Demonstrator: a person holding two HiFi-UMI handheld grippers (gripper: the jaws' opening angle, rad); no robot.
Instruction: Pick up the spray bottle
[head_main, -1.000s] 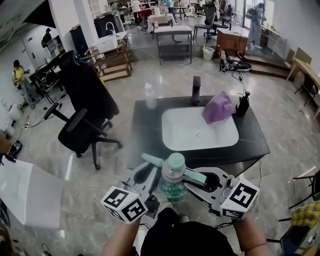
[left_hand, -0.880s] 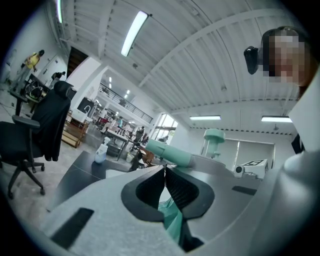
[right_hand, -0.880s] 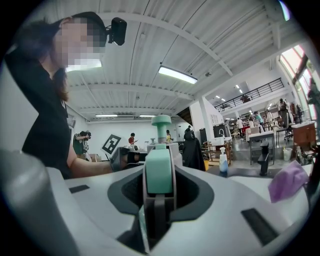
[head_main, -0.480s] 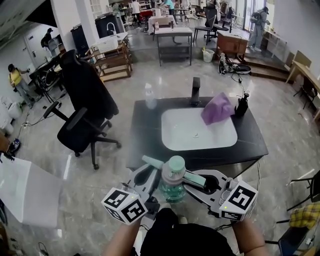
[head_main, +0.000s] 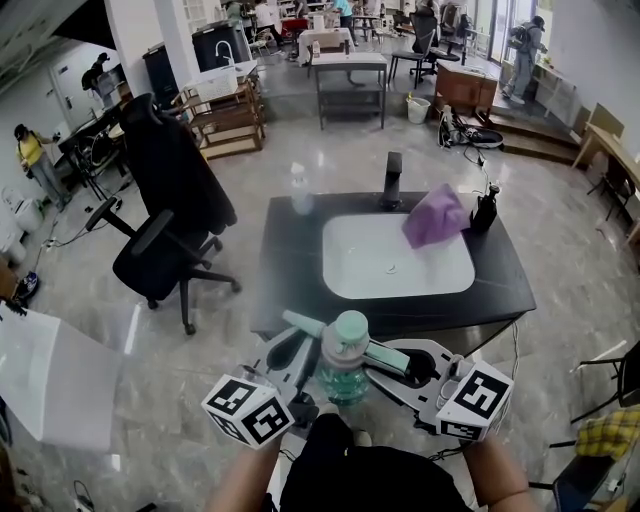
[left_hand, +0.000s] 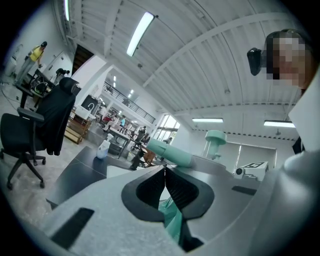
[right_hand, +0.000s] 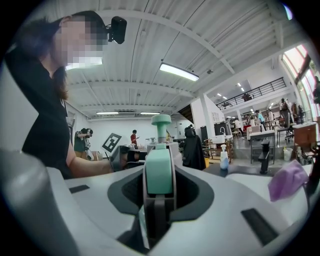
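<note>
A green spray bottle (head_main: 343, 378) with a mint top (head_main: 351, 329) hangs in front of the person, between both grippers. My right gripper (head_main: 398, 359) is shut on the mint lever (right_hand: 159, 172) that sticks out of the bottle's head; the round top (right_hand: 161, 120) rises just behind it. My left gripper (head_main: 316, 364) sits against the bottle's left side with its dark pads (left_hand: 156, 182) meeting, and nothing shows clamped between them. The bottle's mint nozzle (left_hand: 170, 152) lies across just beyond it. Whether the left tips touch the bottle is hidden.
A black table (head_main: 290, 270) with a white sink basin (head_main: 395, 262) stands ahead. On it are a small whitish bottle (head_main: 298, 190), a black faucet (head_main: 392, 180), a purple cloth (head_main: 435, 215) and a black dispenser (head_main: 486, 210). A black office chair (head_main: 170, 225) stands to its left.
</note>
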